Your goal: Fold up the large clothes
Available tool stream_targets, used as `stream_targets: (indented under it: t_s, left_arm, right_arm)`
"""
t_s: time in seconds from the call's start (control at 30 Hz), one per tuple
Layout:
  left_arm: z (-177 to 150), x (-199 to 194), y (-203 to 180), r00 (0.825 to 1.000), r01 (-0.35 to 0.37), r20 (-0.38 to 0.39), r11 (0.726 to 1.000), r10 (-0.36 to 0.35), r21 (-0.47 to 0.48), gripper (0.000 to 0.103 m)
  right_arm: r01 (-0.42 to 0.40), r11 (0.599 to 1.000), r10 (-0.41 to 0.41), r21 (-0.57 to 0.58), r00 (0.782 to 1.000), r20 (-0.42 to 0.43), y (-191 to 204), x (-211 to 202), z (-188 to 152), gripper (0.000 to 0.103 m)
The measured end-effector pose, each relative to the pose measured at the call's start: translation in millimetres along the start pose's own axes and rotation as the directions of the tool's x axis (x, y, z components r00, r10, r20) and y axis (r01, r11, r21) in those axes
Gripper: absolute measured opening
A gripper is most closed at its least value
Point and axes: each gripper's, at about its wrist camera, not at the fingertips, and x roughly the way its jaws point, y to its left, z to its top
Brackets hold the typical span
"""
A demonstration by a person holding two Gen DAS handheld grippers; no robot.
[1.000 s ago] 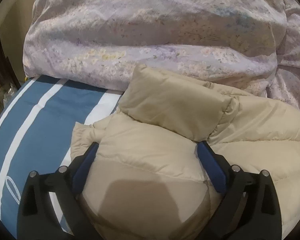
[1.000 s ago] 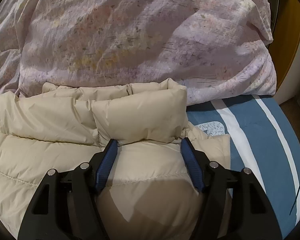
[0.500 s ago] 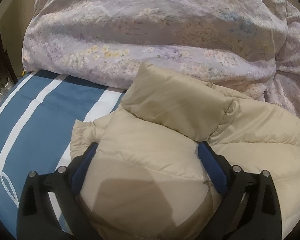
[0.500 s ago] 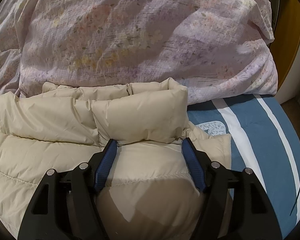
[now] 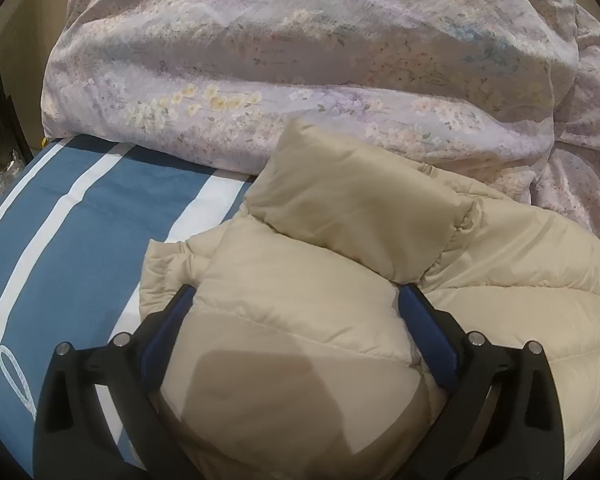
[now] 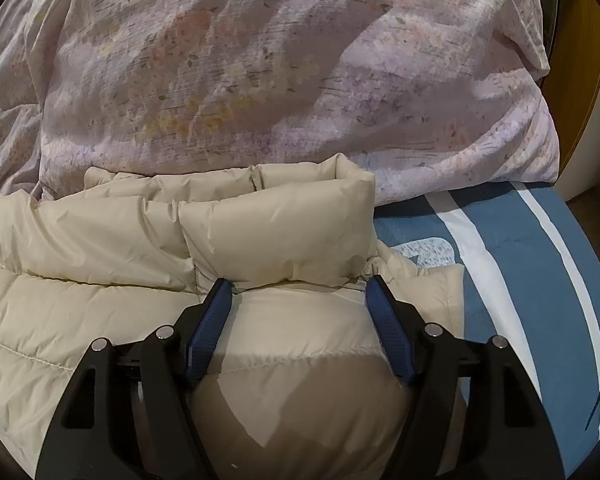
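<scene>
A beige puffer jacket [image 5: 340,220] lies folded on the blue-and-white striped bed sheet [image 5: 80,240], its collar towards the quilt. In the left wrist view my left gripper [image 5: 296,304] straddles a thick puffy fold of the jacket's left end. Its blue pads [image 5: 168,320] stand wide and touch the fabric on both sides. In the right wrist view my right gripper [image 6: 300,296] holds the jacket [image 6: 100,248] the same way at its right end, just below the collar, with the padding bulging between the pads [image 6: 212,320]. The fabric under both grippers is hidden.
A bulky lilac floral quilt [image 5: 300,60] is heaped right behind the jacket and fills the far side in both views [image 6: 260,60]. Bare striped sheet [image 6: 520,260] shows to the jacket's right. A wooden panel [image 6: 580,60] stands at the bed's right edge.
The right gripper's pads have spread slightly on the jacket fold. The left wrist view has shifted a little; the jacket lies as before.
</scene>
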Motion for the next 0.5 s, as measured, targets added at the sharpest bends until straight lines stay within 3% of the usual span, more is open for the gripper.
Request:
stream_targets:
  t_s: [0.5]
  left_arm:
    - [0.4, 10.7, -1.5, 1.0, -0.014, -0.006, 1.0, 0.014, 0.001, 0.101]
  right_arm:
    - [-0.014, 0.999, 0.015, 0.03, 1.0, -0.012, -12.2, 5.3, 3.1, 0.073]
